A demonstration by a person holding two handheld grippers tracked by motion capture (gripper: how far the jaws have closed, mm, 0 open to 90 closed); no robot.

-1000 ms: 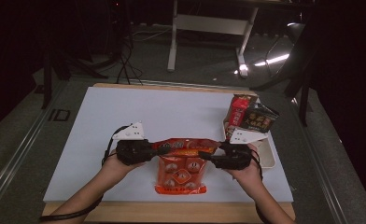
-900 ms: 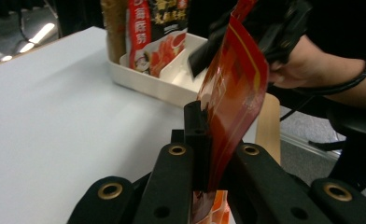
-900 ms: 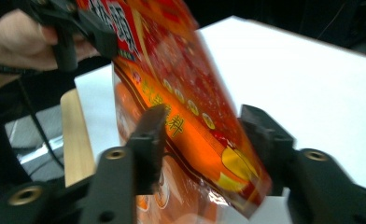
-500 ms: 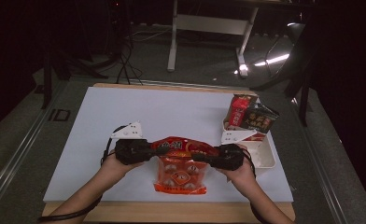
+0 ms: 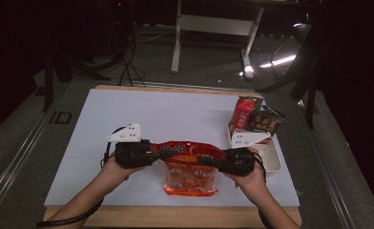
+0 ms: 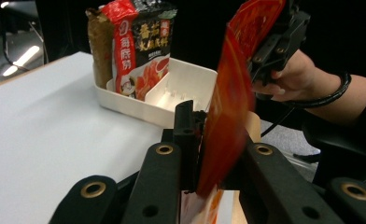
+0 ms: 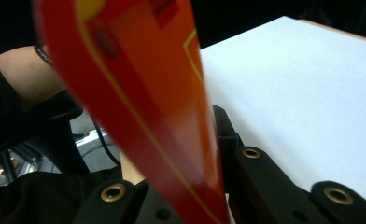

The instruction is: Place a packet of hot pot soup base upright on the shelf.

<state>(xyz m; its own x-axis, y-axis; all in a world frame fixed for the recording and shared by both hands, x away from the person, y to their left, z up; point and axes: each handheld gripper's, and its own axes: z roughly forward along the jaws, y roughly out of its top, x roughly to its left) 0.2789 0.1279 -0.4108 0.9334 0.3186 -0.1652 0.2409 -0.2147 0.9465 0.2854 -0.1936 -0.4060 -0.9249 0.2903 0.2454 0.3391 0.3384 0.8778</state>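
A red and orange snack bag (image 5: pixel 189 164) hangs above the front of the white table (image 5: pixel 175 119), held by its top corners. My left gripper (image 5: pixel 152 153) is shut on the bag's left corner; its own view shows the bag (image 6: pixel 228 116) pinched between the black jaws. My right gripper (image 5: pixel 214 161) is shut on the right corner, where the bag (image 7: pixel 153 102) rises close before the camera. The bag's top edge bows upward between the two grippers.
A white tray (image 5: pixel 271 155) stands at the table's right side, holding a red packet (image 5: pixel 244 113) and a dark packet (image 5: pixel 266 121) upright at its far end. In the left gripper view the tray (image 6: pixel 181 93) lies beyond the bag. Wooden table edge runs along the front.
The bag has lifted and its top edge has arched upward. Both grippers keep their hold on its corners and have moved slightly.
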